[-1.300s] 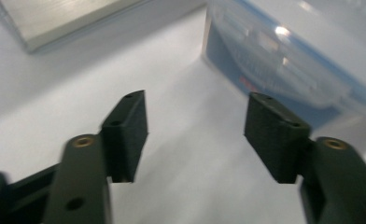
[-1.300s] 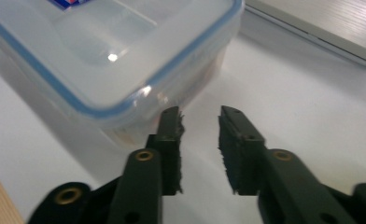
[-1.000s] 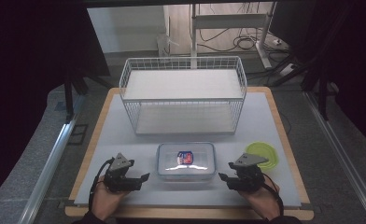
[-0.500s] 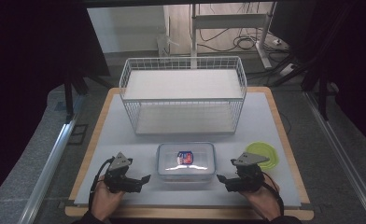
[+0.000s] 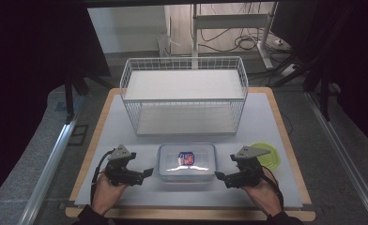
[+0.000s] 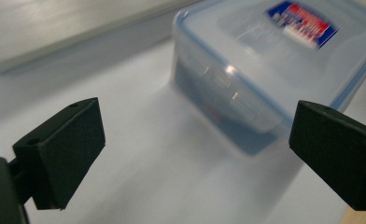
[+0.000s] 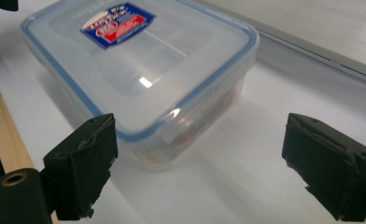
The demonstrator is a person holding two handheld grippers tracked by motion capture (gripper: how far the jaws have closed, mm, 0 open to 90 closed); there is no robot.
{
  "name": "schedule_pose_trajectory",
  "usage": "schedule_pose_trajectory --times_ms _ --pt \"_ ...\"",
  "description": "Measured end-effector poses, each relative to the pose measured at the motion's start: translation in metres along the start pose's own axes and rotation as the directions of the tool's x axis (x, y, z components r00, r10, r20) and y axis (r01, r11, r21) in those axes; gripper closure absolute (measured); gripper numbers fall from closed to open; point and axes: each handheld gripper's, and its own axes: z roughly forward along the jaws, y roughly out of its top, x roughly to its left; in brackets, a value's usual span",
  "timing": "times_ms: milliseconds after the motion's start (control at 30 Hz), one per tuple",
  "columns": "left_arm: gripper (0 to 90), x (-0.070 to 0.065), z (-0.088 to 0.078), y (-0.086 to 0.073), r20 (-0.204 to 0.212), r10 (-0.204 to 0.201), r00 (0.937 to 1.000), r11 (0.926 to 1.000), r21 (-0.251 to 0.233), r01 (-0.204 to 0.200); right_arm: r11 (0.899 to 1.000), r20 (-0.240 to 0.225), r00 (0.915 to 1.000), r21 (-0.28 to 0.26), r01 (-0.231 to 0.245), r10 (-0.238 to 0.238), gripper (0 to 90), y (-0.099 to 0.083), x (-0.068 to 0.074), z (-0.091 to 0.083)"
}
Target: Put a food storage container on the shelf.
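From the high view we see the clear rectangular plastic container with a blue-sealed lid (image 5: 187, 162) lying between our left gripper (image 5: 147, 173) and right gripper (image 5: 219, 177), long axis running hand to hand, the white wire basket (image 5: 184, 96) well behind. In the left gripper view we find the jaws spread wide on nothing, the container (image 6: 265, 70) ahead to the right with bare white table (image 6: 139, 158) between. In the right gripper view our jaws have just been opening, nothing gripped, the container's (image 7: 139, 70) near corner beside one pad.

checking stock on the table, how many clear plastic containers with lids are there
1. The clear rectangular plastic container with a blue-rimmed lid and a red and blue label sits near the front edge of the white table, ahead of the white wire basket.
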Motion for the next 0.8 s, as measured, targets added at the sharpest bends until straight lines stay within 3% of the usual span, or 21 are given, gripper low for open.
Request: schedule_pose_trajectory --times_ms 200,367,467,533,633,700,800 --pt "1.0 -0.003 0.015 0.011 0.076 -0.003 0.9971 0.9998 0.021 0.001 0.998 -0.020 0.9994 0.051 -0.027 0.028 1.2 0.009 -0.001 0.012" --pt "0.1 -0.002 0.032 0.016 0.128 -0.023 0.9915 0.9981 0.060 0.015 0.996 -0.049 0.9986 0.087 -0.013 0.017 0.0 0.018 0.002 0.023" --pt "0.0 0.000 0.044 0.018 0.157 -0.047 0.9864 0.9954 0.090 0.033 0.994 -0.069 0.9971 0.103 -0.027 0.034 0.0 0.023 0.002 0.030" --pt "0.0 0.003 0.049 0.019 0.190 -0.072 0.9791 0.9942 0.092 0.055 0.991 -0.075 0.9957 0.122 -0.044 0.054 0.0 0.026 -0.001 0.036" --pt "0.0 0.004 0.058 0.022 0.245 -0.102 0.9642 0.9901 0.119 0.075 0.985 -0.121 0.9854 0.138 -0.103 0.120 0.7 0.028 -0.008 0.045" --pt "0.0 0.003 0.063 0.022 0.282 -0.119 0.9520 0.9868 0.140 0.082 0.978 -0.156 0.9735 0.152 -0.144 0.168 2.2 0.028 -0.011 0.049" --pt "0.0 0.001 0.062 0.022 0.280 -0.115 0.9532 0.9865 0.145 0.076 0.966 -0.204 0.9525 0.170 -0.194 0.227 3.8 0.027 -0.014 0.054"
